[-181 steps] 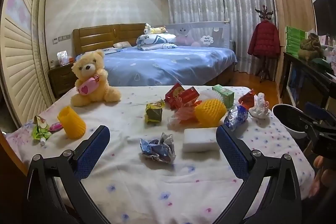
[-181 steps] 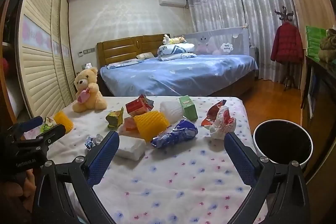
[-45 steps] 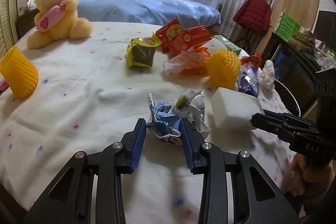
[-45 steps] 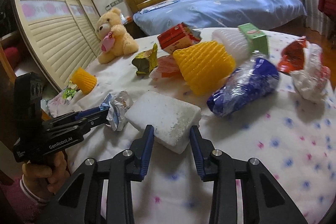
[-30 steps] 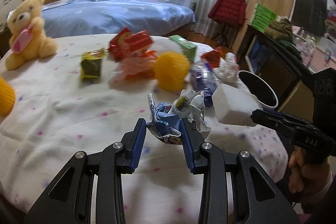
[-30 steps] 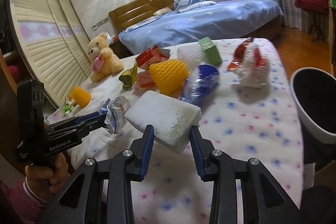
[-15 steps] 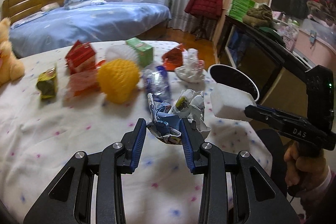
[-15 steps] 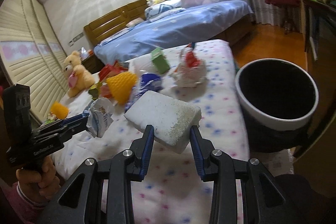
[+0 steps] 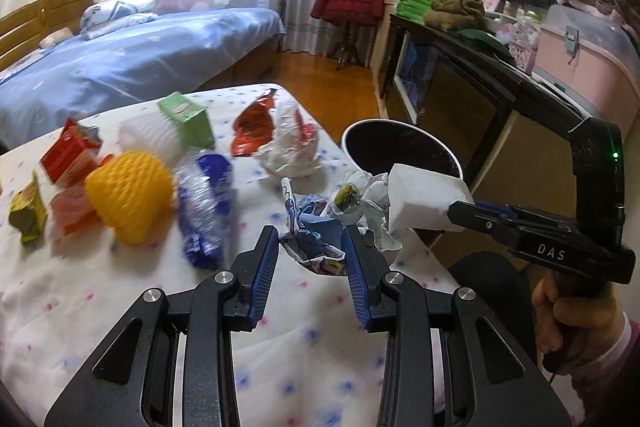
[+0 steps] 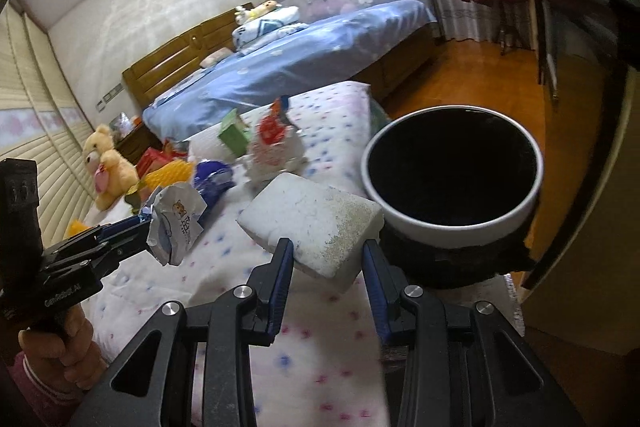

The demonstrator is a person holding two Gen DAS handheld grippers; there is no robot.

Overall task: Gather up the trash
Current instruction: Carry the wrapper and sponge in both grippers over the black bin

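Observation:
My left gripper (image 9: 310, 245) is shut on a crumpled blue and white wrapper (image 9: 320, 227) and holds it above the table's right end. It also shows in the right wrist view (image 10: 176, 219). My right gripper (image 10: 326, 263) is shut on a white foam block (image 10: 316, 223), held just left of the round white trash bin (image 10: 456, 227) with a black inside. In the left wrist view the foam block (image 9: 424, 195) hangs at the near rim of the bin (image 9: 360, 131).
On the flowered tablecloth (image 9: 120, 299) lie a yellow foam net (image 9: 128, 195), a blue plastic bag (image 9: 204, 207), a red and white wrapper (image 9: 280, 139), a green box (image 9: 188, 119) and red cartons (image 9: 68, 155). A dark cabinet (image 9: 460, 99) stands behind the bin.
Both grippers have swung right with their loads, from over the table's middle to the bin. The foam block now sits beside the bin's rim.

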